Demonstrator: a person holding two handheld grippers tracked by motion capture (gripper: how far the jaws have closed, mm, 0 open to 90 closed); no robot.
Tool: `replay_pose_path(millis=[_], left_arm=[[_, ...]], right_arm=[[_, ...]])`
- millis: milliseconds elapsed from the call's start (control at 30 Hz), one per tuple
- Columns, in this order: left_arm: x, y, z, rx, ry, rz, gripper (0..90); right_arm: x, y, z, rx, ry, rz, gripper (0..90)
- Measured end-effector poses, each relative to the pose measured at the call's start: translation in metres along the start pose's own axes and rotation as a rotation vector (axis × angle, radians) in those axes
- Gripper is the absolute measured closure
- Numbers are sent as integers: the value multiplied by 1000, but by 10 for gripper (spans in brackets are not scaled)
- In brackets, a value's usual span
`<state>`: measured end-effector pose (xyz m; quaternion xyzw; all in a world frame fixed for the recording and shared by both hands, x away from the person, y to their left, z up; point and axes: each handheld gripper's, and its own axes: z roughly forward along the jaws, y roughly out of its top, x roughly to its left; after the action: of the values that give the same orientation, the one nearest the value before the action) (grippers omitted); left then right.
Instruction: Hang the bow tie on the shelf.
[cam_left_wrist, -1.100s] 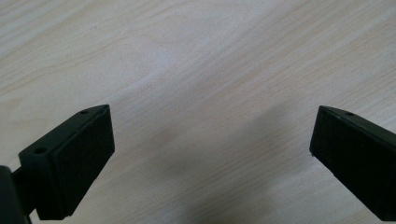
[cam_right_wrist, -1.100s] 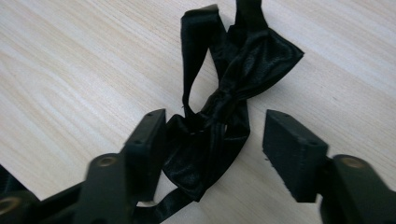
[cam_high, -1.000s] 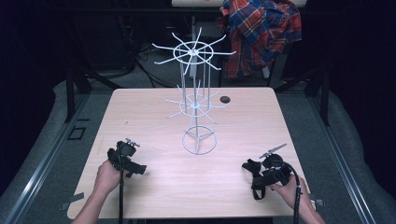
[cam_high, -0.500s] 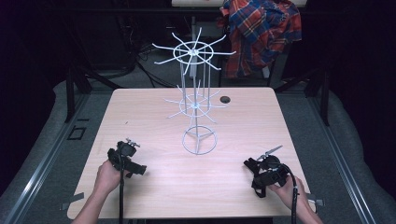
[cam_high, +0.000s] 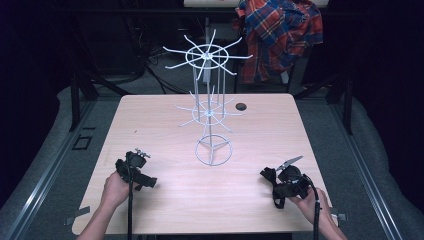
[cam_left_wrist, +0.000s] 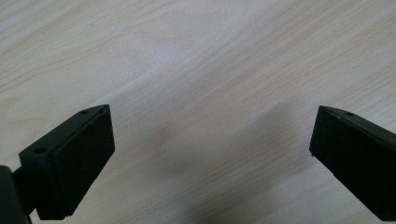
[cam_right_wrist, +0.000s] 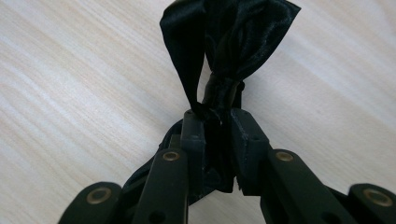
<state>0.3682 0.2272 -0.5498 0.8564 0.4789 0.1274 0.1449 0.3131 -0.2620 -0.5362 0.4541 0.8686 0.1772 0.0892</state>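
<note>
A black satin bow tie (cam_right_wrist: 233, 37) lies on the pale wooden table (cam_high: 165, 120). My right gripper (cam_right_wrist: 217, 116) is shut on its middle knot, and the two wings fan out beyond the fingertips. Its jaws have just been closing with the bow tie between them. In the high view the right gripper (cam_high: 271, 181) is low at the table's front right, held in a hand. My left gripper (cam_left_wrist: 212, 135) stands open over bare wood with nothing between its jaws. It sits at the front left (cam_high: 135, 174) in the other hand.
A white wire display rack (cam_high: 211, 112) with two tiers of spokes and a ring base stands at the table's middle. A small dark round object (cam_high: 241, 106) lies behind it to the right. A plaid shirt (cam_high: 280, 35) hangs beyond the far edge.
The right gripper's jaws have drawn together onto the black bow tie. Both hands have stayed where they were.
</note>
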Motion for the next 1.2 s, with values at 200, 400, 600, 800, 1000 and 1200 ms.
replay_pose_path(millis=[200,400,600,800,1000,1200], left_arm=[[0,0,0,2,2,1,1],[0,0,0,1,3,0,1],[0,0,0,1,4,0,1],[0,0,0,3,7,0,1],[0,0,1,2,10,-1,1],[0,0,1,3,12,6,1]], right_arm=[[-2,1,-8,-41,-21,-1,764],[-3,1,-13,-60,-28,2,763],[-1,3,-16,-83,-34,6,763],[-2,8,-18,-95,-40,5,763],[-3,13,-18,-92,-50,3,762],[-6,15,-19,-105,-47,12,762]])
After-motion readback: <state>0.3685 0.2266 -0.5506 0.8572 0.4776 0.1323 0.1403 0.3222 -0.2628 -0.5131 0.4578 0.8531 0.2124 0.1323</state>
